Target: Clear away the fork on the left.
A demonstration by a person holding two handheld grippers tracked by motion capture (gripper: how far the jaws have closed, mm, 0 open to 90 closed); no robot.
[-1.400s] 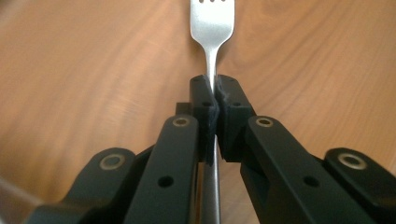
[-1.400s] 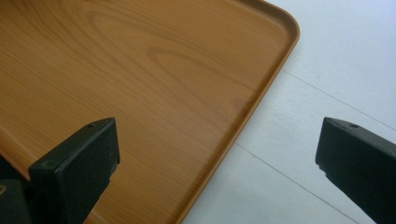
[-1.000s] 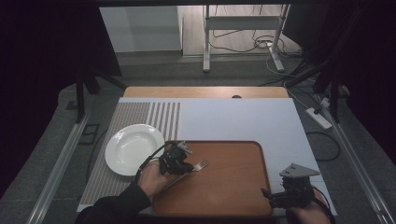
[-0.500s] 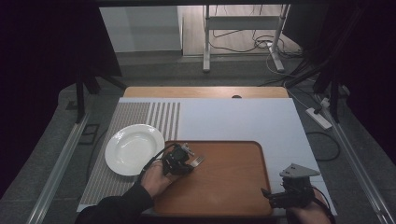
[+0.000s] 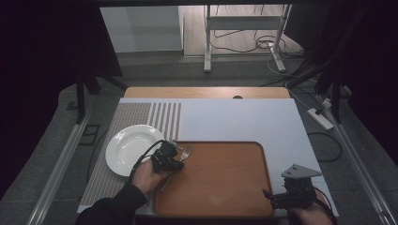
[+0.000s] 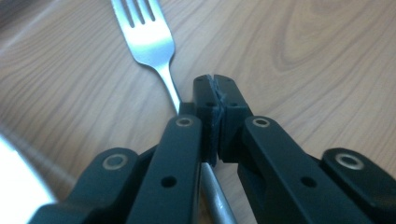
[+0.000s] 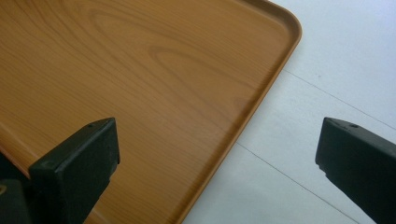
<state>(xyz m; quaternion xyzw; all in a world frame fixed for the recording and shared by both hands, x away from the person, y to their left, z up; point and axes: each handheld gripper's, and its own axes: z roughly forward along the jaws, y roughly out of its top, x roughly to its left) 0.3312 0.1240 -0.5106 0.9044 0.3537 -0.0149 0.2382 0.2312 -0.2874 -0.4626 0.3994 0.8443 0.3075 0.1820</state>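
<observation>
A metal fork (image 5: 185, 153) lies at the left end of the wooden tray (image 5: 225, 187), tines pointing away from me. My left gripper (image 5: 165, 158) is over its handle, jaws shut. In the left gripper view the fork (image 6: 149, 42) slips under the left jaw of my left gripper (image 6: 215, 86) and comes out between the arms, just above the tray (image 6: 303, 56). A white plate (image 5: 131, 147) sits just left of the tray. My right gripper (image 5: 281, 197) rests at the tray's near right corner, open with nothing between its jaws (image 7: 219, 154).
The plate rests on a grey striped placemat (image 5: 141, 115). A white mat (image 5: 244, 119) covers the table behind and right of the tray (image 7: 140, 70). The plate's blurred rim (image 6: 14, 186) shows close to the fork. A power strip (image 5: 321, 118) lies on the floor at right.
My left gripper has moved left and slightly away from me across the tray, toward the plate, and the fork has gone with it. The right gripper has stayed put.
</observation>
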